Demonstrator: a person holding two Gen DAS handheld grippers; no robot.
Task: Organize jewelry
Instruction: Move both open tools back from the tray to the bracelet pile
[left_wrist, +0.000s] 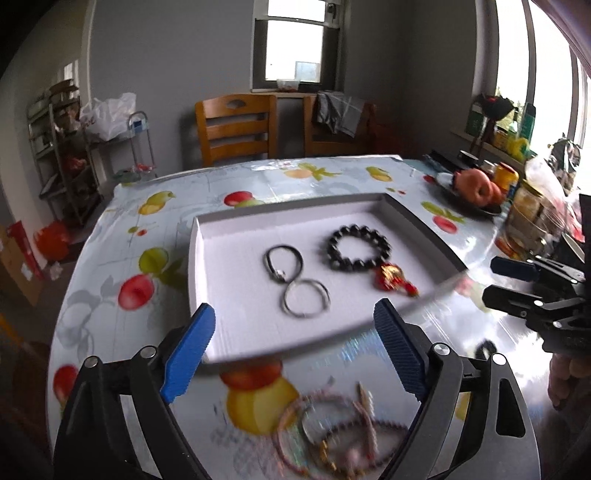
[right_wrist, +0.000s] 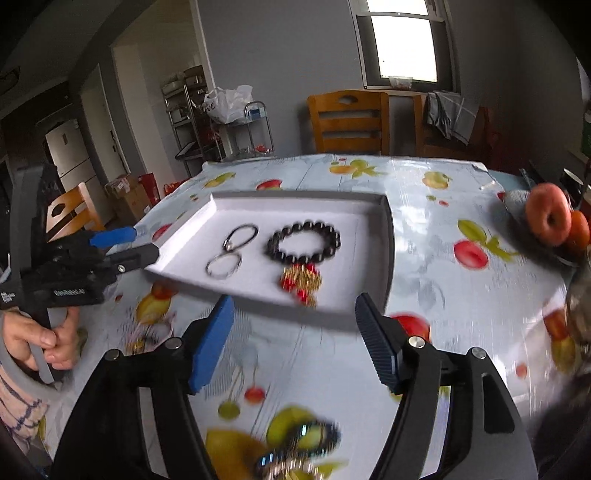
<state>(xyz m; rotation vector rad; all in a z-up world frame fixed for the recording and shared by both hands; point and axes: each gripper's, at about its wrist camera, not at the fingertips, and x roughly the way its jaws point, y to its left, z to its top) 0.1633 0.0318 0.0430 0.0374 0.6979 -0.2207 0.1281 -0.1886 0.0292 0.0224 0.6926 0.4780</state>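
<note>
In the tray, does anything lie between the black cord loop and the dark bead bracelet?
No. In both wrist views only bare white tray floor separates the cord loop and bead bracelet.

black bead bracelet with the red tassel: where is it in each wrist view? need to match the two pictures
Left wrist view: black bead bracelet lies in the white tray, right of centre, tassel trailing toward the near right edge.
Right wrist view: same bracelet sits near the picture's middle, inside the tray, tassel pointing at the camera.
Shared landmark: the silver ring, just left of the bracelet in both.
</note>
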